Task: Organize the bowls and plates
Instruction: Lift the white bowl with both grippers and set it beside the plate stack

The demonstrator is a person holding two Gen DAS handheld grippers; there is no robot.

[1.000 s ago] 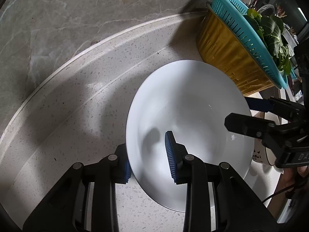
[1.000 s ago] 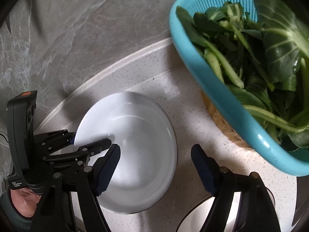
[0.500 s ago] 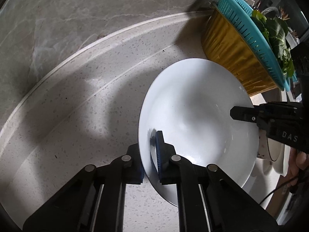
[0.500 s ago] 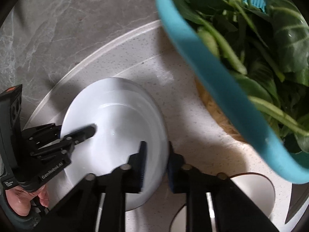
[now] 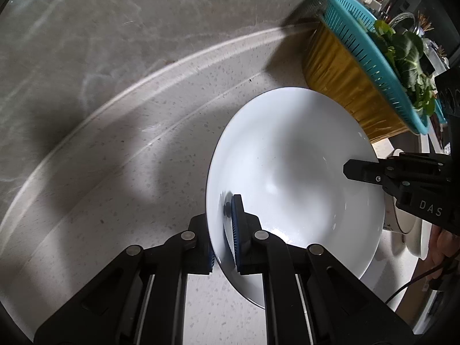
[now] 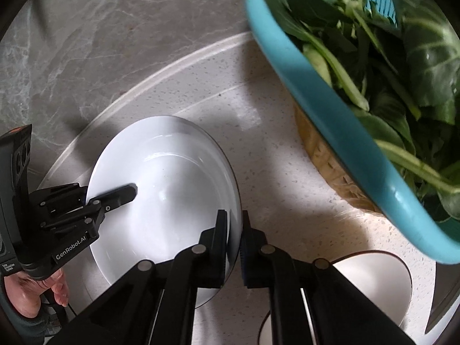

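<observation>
A large white plate (image 5: 293, 166) is held between both grippers, a little above the speckled counter. My left gripper (image 5: 222, 235) is shut on the plate's near left rim. My right gripper (image 6: 235, 230) is shut on the plate's (image 6: 169, 178) right rim, and its finger shows in the left wrist view (image 5: 362, 169). A white bowl (image 6: 373, 284) stands on the counter under the right gripper, partly hidden by it. It also shows in the left wrist view (image 5: 408, 230) behind the plate.
A teal colander of green leaves (image 6: 373, 66) sits on a yellow woven basket (image 5: 345, 86) at the right. A grey marble wall (image 5: 115, 28) backs the speckled counter (image 5: 115, 172), which has a raised curved edge.
Both grippers closed on the plate's opposite rims, from open a second ago. The plate has since shifted slightly right and risen in the left wrist view.
</observation>
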